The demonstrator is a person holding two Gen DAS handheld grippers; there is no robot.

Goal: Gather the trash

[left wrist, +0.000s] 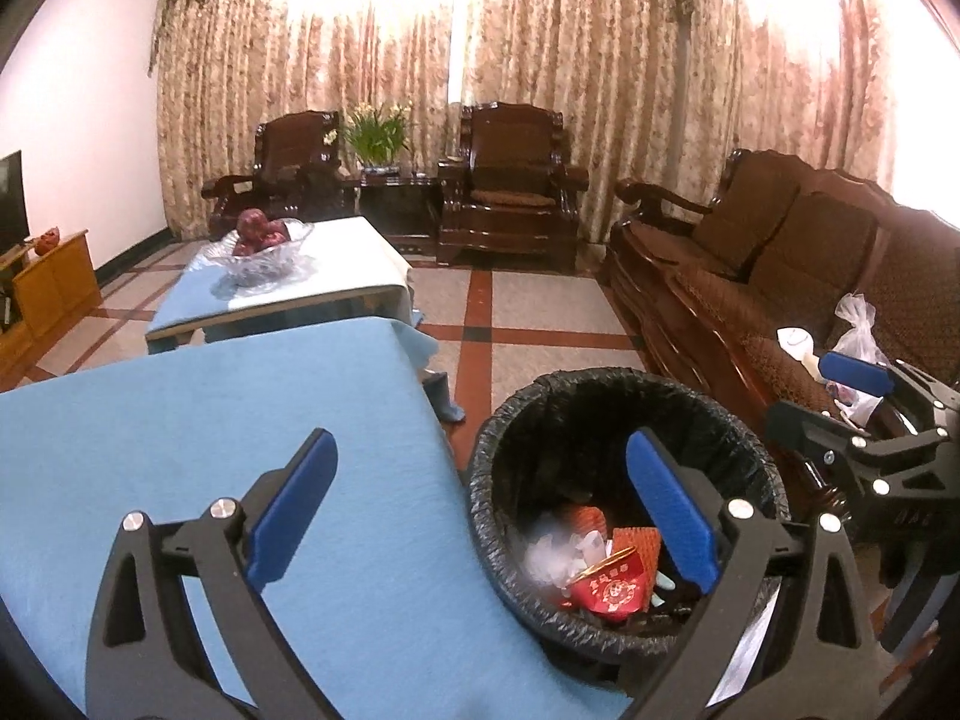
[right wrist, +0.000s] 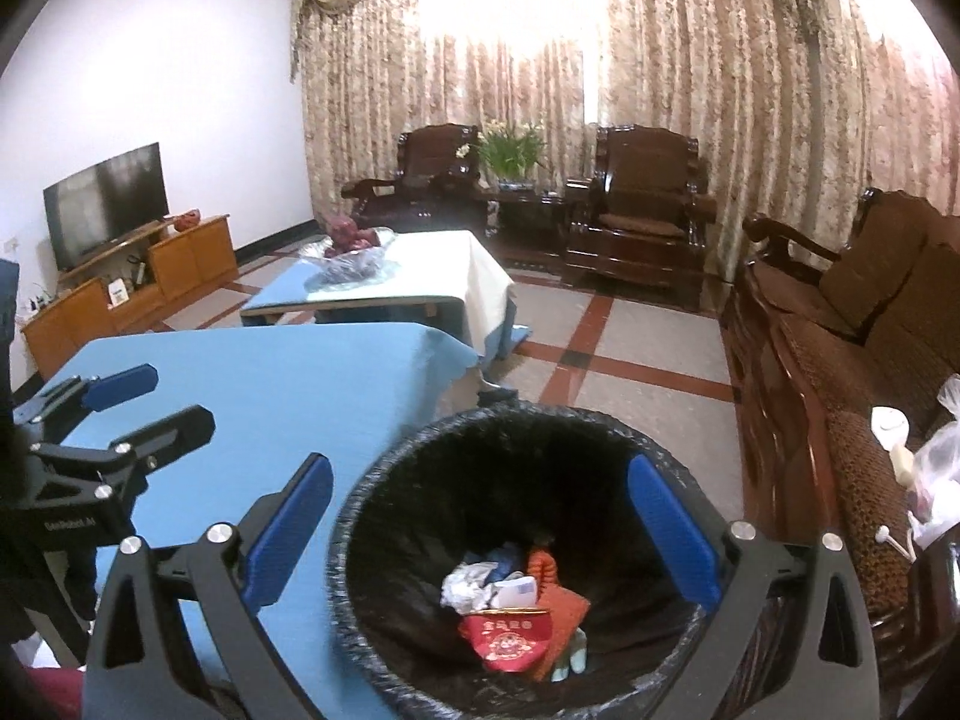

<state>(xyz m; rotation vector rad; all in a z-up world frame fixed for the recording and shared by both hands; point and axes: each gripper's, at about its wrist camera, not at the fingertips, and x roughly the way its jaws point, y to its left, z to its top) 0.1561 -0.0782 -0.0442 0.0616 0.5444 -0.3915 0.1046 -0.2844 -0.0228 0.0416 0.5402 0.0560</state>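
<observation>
Black plastic liner, crinkled, folded over the rim of a round trash bin that stands on the tiled floor, touching or just beside the near corner of the blue-clothed counter.

Contents of the bin: one red packet with gold print, uppermost; crumpled white wrappers to its left; an orange piece beside it; a pale green scrap at the near side. All lie at the bottom of the bin.

Right tool: blue-padded fingers spread wide, nothing between them, held directly over the bin's mouth.

Left tool: fingers likewise spread and holding nothing; one finger over the counter's cloth, the other over the bin's near rim.

Beyond the bin: a second, lower counter carrying a glass bowl of red fruit. Right of the bin: a dark wooden sofa bearing clear plastic bags and small white items, not identifiable. Far from the bin: two wooden armchairs before patterned curtains, a potted plant between them, and a television on a wooden cabinet.
</observation>
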